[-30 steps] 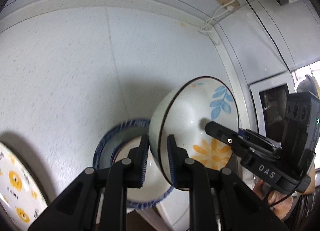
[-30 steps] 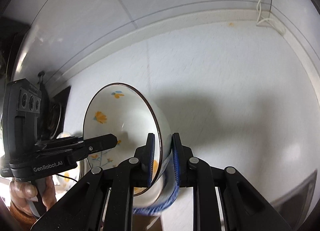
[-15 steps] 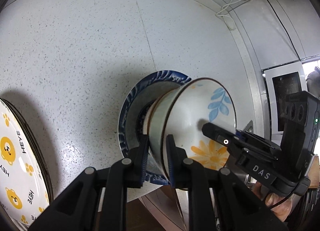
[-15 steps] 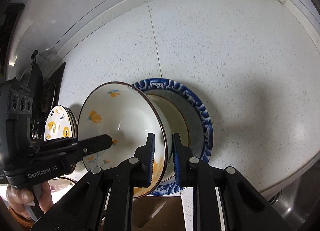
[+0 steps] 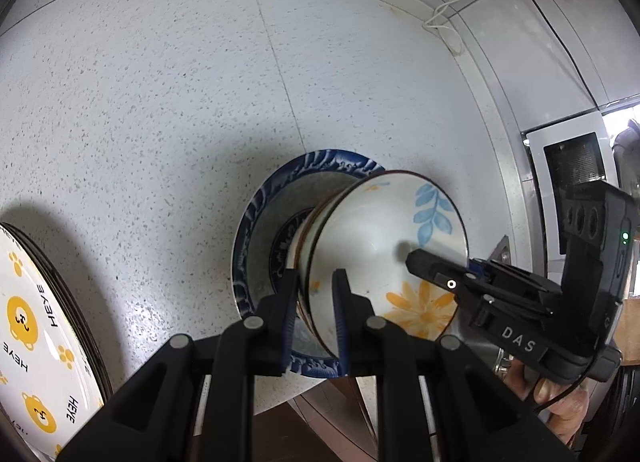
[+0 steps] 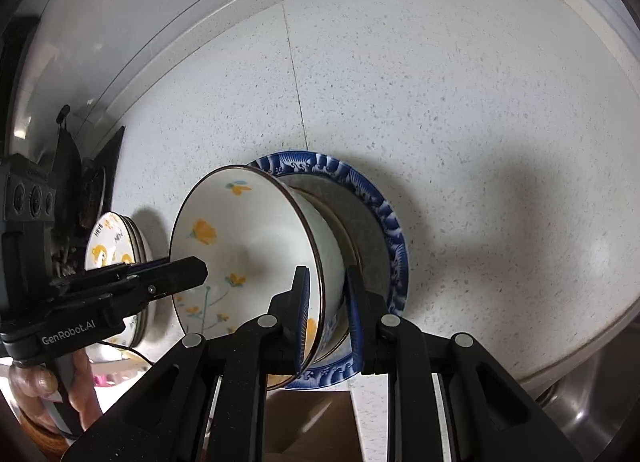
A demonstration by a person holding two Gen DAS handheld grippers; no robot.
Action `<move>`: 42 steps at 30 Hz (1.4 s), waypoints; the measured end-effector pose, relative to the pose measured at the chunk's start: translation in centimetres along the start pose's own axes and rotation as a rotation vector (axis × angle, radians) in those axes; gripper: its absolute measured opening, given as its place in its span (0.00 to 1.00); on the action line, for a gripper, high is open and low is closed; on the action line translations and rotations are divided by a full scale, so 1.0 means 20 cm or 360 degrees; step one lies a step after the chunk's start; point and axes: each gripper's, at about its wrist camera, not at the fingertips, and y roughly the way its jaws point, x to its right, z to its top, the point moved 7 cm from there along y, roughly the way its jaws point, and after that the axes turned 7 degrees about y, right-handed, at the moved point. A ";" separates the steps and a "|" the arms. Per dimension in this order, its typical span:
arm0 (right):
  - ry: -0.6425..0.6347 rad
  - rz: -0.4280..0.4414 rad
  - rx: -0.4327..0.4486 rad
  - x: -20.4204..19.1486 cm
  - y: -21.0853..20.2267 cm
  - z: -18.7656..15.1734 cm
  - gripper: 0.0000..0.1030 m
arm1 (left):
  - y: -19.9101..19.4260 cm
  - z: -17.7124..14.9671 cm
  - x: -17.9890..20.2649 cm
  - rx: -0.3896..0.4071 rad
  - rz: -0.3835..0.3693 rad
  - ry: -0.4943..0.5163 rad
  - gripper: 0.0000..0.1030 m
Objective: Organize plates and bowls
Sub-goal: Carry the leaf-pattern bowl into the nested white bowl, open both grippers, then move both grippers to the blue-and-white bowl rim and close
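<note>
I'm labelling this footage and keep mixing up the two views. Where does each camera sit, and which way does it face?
Left wrist: on the left hand-held gripper, looking steeply down at the countertop; its fingers pinch the floral bowl; the right gripper shows opposite.
Right wrist: on the right hand-held gripper, facing down; it clamps the bowl's other rim.
Shared: bowl, blue-rimmed plate, bear plates.

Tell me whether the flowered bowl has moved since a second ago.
Yes. The flowered bowl, gripped by both tools, has come down onto the blue-rimmed plate; earlier it hung above and partly hid that plate.
</note>
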 end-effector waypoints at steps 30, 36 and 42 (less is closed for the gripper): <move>-0.0245 -0.0039 0.0314 -0.07 -0.28 -0.02 0.49 | -0.23 0.00 0.02 0.0294 0.0057 0.0130 0.61; -0.0203 0.0051 0.0399 -0.01 -0.36 -0.09 0.57 | -0.32 -0.07 0.04 0.0320 -0.0049 0.0227 0.78; -0.0144 0.0076 0.0419 0.09 -0.39 -0.18 0.59 | -0.32 -0.18 -0.04 0.0248 -0.0109 0.0063 0.78</move>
